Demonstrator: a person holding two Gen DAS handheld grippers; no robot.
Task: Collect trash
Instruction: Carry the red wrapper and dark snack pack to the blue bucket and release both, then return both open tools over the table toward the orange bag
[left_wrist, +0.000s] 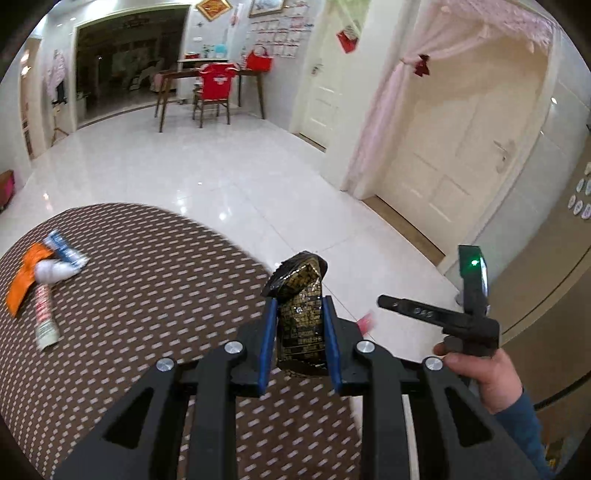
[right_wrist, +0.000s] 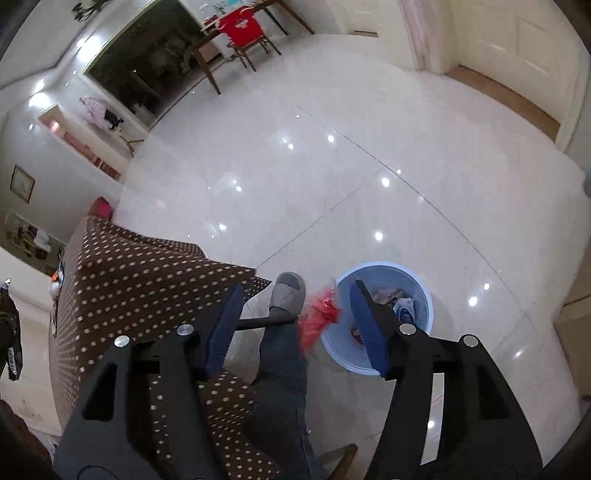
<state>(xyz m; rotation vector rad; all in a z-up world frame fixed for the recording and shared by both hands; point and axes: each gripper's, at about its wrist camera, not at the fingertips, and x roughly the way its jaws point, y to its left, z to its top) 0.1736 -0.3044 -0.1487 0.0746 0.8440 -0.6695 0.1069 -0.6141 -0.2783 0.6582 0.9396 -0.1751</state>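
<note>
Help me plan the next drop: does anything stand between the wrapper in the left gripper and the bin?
Nothing visible blocks it. The left gripper holds the black-and-gold wrapper over the table edge; the blue bin stands open-topped on the floor.

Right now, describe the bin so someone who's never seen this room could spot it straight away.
Look at the glossy white tiled floor beside the table with the brown dotted cloth. Just off the table's corner, next to a grey slipper, stands the bin. It is a round, pale blue tub with wrappers already inside, the only container on the floor there.
</note>
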